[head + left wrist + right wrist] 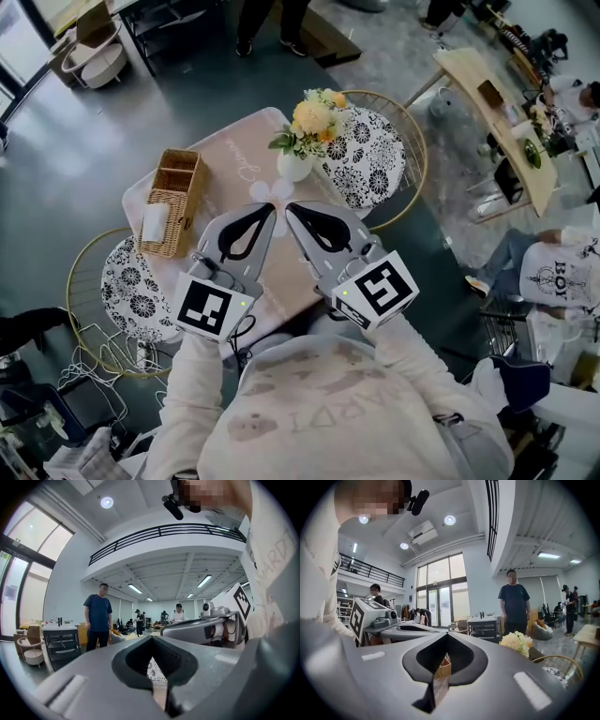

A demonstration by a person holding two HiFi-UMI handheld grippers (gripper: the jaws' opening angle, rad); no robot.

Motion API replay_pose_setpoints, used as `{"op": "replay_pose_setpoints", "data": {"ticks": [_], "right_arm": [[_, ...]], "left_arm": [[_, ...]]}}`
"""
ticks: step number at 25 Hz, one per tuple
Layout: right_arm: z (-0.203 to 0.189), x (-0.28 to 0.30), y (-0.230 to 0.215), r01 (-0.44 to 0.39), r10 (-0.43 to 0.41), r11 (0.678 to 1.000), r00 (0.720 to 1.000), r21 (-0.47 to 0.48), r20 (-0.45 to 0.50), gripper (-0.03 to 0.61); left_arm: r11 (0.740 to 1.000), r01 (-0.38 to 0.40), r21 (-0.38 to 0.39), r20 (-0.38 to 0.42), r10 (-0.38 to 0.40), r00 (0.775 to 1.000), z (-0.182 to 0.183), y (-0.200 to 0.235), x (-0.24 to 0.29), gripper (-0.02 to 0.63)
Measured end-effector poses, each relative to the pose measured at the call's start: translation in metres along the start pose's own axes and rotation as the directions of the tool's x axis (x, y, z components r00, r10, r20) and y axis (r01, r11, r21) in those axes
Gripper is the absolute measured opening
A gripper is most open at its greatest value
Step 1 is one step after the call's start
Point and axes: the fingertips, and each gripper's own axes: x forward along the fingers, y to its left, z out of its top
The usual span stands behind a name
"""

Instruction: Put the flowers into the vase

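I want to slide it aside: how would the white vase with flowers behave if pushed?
The vase looks small under its wide bunch of flowers, so it is probably top-heavy and apt to tip. Its white surface looks smooth, perhaps ceramic, so it is likely slippery and breakable.

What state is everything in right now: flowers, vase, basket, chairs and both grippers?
flowers: standing in the vase, already placed
vase: upright on the table
wicker basket: upright, white item in its near compartment
left gripper: jaws together, empty, above the table
right gripper: jaws together, empty, above the table
chairs: unoccupied
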Motion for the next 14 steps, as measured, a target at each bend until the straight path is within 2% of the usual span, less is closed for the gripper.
{"op": "replay_pose_setpoints", "data": {"ticks": [6, 14], "right_arm": [[0.008, -0.004, 0.008, 0.006, -0.006, 1.0, 1.0, 0.005, 0.017, 0.025], [0.013, -0.004, 0.022, -0.014, 0.014, 1.0, 0.999, 0.002, 0.031, 0.025]], "left_arm": [[1.0, 0.006, -0.03, 0.008, -0.006, 1.0, 0.005, -0.006, -0.01, 0.002], [1.0, 0.016, 0.013, 0.015, -0.016, 1.0, 0.015, -0.014, -0.017, 0.002]]}}
